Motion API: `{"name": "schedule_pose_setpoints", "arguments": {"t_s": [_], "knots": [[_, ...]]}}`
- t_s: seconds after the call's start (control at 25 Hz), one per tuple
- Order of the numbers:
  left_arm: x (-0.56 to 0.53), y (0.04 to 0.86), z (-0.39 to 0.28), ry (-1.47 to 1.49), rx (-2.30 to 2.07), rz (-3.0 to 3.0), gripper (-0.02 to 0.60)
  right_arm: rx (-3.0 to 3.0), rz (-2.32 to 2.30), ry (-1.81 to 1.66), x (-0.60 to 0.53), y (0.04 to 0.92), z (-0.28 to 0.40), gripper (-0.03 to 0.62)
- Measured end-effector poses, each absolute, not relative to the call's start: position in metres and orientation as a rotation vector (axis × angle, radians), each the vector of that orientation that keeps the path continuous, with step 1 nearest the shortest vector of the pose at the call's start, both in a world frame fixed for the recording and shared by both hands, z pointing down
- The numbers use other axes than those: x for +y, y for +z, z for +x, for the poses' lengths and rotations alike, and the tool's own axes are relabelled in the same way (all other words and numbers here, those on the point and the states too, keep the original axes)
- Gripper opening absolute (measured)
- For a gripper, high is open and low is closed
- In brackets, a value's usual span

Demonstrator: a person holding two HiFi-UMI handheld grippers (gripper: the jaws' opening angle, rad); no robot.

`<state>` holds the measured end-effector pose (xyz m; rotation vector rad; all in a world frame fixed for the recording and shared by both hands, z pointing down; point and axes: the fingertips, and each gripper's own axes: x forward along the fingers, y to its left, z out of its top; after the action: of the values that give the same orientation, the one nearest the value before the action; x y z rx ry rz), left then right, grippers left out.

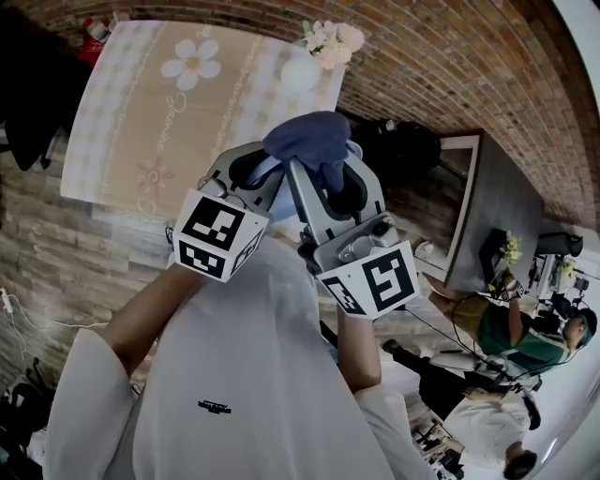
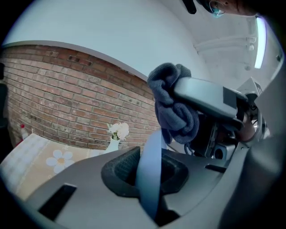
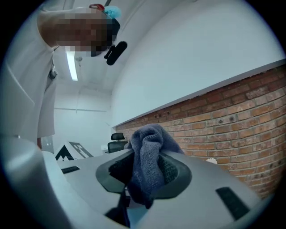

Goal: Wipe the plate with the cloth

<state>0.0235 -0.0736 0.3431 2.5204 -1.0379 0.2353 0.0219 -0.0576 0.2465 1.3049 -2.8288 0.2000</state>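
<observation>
I hold both grippers up close to my chest, pointing toward the brick wall. My left gripper (image 1: 246, 172) is shut on a light blue plate (image 2: 150, 174), which stands edge-on between its jaws in the left gripper view. My right gripper (image 1: 324, 180) is shut on a dark blue cloth (image 1: 309, 141). The cloth (image 3: 146, 165) is bunched and spills over the jaw tips. From the left gripper view the cloth (image 2: 175, 105) hangs just above and right of the plate's rim, near it; contact cannot be told. Most of the plate is hidden behind the grippers in the head view.
A table with a floral cloth (image 1: 187, 103) lies beyond the grippers, with a vase of white flowers (image 1: 321, 52) at its far corner and a red bottle (image 1: 94, 28) at the other. A dark desk (image 1: 497, 216) and two people (image 1: 525, 328) are at the right.
</observation>
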Motion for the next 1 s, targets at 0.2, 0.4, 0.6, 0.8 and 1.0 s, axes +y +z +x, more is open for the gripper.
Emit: {"name": "schedule_pose_setpoints", "arguments": {"t_s": [0.2, 0.4, 0.6, 0.8, 1.0], "knots": [[-0.078, 0.333, 0.019, 0.216, -1.083, 2.539, 0.048, -2.743, 1.343, 0.262, -0.068, 0.263, 0.027, 0.126], [-0.08, 0.334, 0.015, 0.216, -1.087, 2.534, 0.048, -2.702, 1.434, 0.309, -0.078, 0.265, 0.044, 0.126], [-0.081, 0.335, 0.012, 0.219, -1.092, 2.543, 0.048, -2.683, 1.509, 0.38, -0.088, 0.271, 0.065, 0.126], [-0.083, 0.335, 0.006, 0.225, -1.098, 2.554, 0.048, -2.636, 1.554, 0.45, -0.098, 0.281, 0.084, 0.126], [-0.088, 0.333, -0.005, 0.213, -1.125, 2.544, 0.048, -2.601, 1.587, 0.601, -0.109, 0.301, 0.104, 0.126]]}}
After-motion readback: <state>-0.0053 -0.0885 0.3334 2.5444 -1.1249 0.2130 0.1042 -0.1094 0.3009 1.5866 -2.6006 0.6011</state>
